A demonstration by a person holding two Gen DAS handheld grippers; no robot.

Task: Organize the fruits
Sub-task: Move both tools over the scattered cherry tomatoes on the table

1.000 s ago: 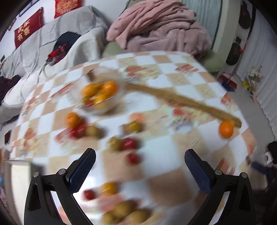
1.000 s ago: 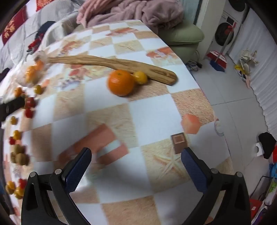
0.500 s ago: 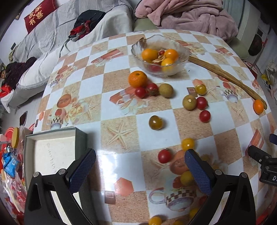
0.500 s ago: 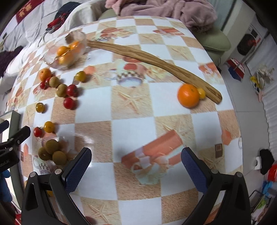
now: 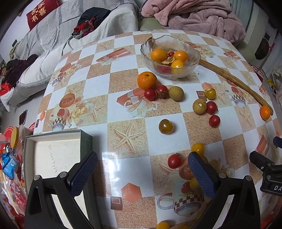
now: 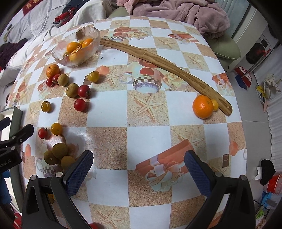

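Observation:
A glass bowl (image 5: 192, 52) (image 6: 60, 56) holding oranges and small tomatoes stands at the far side of the table. Loose fruit lies around it: a mandarin (image 5: 147, 80), red cherry tomatoes (image 5: 149, 94), brown longans (image 5: 176, 93), a dark tomato (image 5: 165, 126). Another mandarin (image 6: 202, 106) lies at the right by a wooden stick (image 6: 158, 60). Several longans (image 6: 56, 155) cluster near the left front. My left gripper (image 5: 141, 173) is open and empty above the near table. My right gripper (image 6: 139, 172) is open and empty above the near right.
An open grey box (image 5: 52, 153) with a white inside sits at the table's left front corner. The table has a checkered cloth (image 6: 141, 114). A sofa with a pink blanket (image 5: 193, 14) stands behind. The floor drops off at the right (image 6: 255, 88).
Both grippers have pulled back and swung left, so more of the table shows. The left view now takes in the grey box. Motion blur is gone. Both grippers stay open.

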